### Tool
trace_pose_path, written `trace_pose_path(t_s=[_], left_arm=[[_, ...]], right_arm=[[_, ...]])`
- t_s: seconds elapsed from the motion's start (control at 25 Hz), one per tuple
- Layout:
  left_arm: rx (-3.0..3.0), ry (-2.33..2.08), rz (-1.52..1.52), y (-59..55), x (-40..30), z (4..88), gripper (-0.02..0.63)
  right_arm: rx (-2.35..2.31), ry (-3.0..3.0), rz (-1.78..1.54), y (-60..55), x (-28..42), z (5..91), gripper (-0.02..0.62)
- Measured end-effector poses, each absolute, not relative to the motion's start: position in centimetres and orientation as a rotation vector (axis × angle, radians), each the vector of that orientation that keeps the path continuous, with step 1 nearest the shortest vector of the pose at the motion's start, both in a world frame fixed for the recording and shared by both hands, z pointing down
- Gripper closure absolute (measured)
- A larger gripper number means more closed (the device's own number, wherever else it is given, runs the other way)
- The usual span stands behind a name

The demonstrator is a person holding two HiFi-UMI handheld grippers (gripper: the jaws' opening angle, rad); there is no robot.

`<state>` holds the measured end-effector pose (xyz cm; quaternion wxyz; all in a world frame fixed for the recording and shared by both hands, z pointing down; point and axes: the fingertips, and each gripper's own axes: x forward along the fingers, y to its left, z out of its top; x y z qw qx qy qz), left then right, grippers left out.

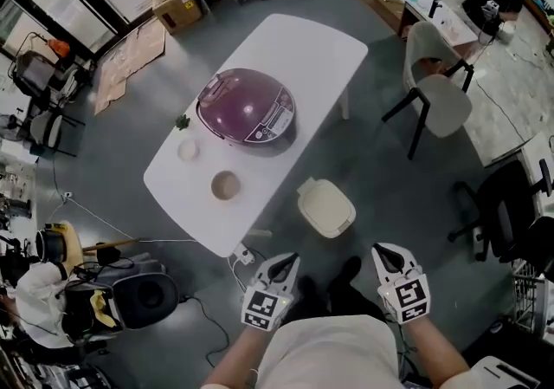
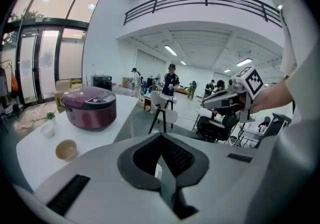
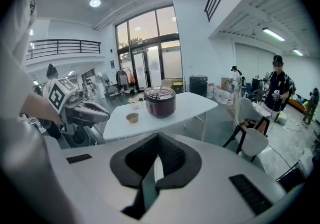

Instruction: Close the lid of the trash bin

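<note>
A cream trash bin [image 1: 325, 208] stands on the grey floor just right of the white table's near corner, and its lid lies flat on top. My left gripper [image 1: 286, 259] is held low in the head view, close to my body, shut with nothing in it. To its right my right gripper [image 1: 381, 250] is also shut and empty. Both are short of the bin and point roughly toward it. In the left gripper view the jaws [image 2: 161, 155] meet, and in the right gripper view they [image 3: 157, 160] meet too. Neither gripper view shows the bin.
On the white table [image 1: 303, 49] stand a purple rice cooker [image 1: 247, 107], a tan bowl [image 1: 225, 184], a small white cup [image 1: 188, 150] and a tiny plant [image 1: 182, 122]. A white chair [image 1: 437, 93] is right of it, a black office chair [image 1: 502, 214] farther right. A power strip [image 1: 242, 253] lies by my feet.
</note>
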<state>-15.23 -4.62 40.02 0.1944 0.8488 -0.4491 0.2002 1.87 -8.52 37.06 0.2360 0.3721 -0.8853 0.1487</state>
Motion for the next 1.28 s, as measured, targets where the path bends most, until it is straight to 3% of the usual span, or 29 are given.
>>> trace_pose_path(t_s=[0.4, 0.68, 1.28], left_arm=[[2.469, -1.261, 0.485, 1.8, -22.6, 33.2, 0.591], [2.457, -1.257, 0.296, 5.8, -24.5, 29.0, 0.591], [2.439, -1.443, 0.241, 9.1, -22.7, 25.7, 0.591]], right_arm=[[1.165, -2.449, 0.339, -2.6, -4.2, 29.5, 0.583], [1.233, -2.476, 0.284, 2.3, -4.3, 25.5, 0.583], [1.199, -2.572, 0.199, 4.0, 0.1, 21.8, 0.583]])
